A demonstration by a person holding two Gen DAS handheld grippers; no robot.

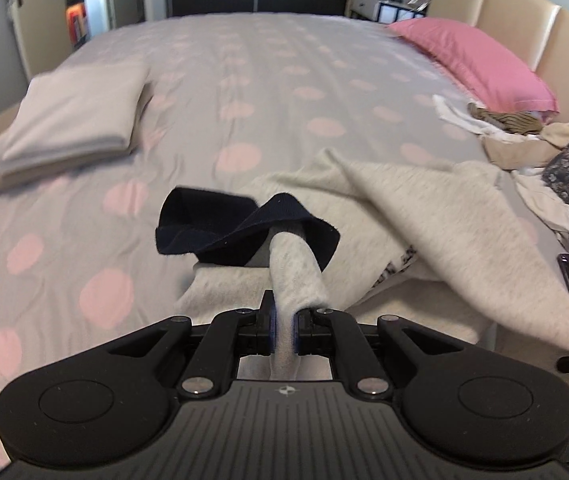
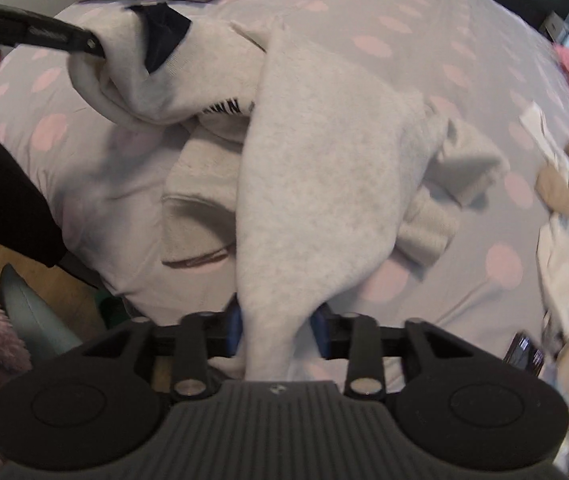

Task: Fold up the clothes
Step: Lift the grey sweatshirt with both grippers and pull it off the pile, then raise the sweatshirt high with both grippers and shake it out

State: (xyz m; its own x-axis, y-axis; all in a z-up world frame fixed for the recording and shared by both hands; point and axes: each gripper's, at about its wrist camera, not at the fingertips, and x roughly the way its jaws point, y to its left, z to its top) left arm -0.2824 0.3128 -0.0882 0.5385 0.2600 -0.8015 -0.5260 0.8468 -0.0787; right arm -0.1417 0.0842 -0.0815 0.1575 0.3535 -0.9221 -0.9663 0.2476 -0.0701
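Observation:
A light grey sweatshirt point(image 1: 436, 216) with a navy hood lining point(image 1: 220, 228) lies crumpled at the near edge of the bed. My left gripper point(image 1: 283, 330) is shut on a bunched grey fold just below the navy lining, lifting it. The right wrist view shows the same sweatshirt point(image 2: 324, 152) spread below, black lettering partly showing under a fold. My right gripper point(image 2: 276, 332) is shut on a long grey flap that rises to it. The left gripper point(image 2: 96, 46) reaches in from the upper left, clamped on the hood end.
The bed point(image 1: 244, 92) has a grey cover with pink dots. A folded pale stack point(image 1: 72, 120) sits at far left, a pink pillow point(image 1: 472, 56) at far right. Unfolded clothes point(image 1: 544, 148) pile up at right. A phone point(image 2: 524, 354) lies near the bed edge.

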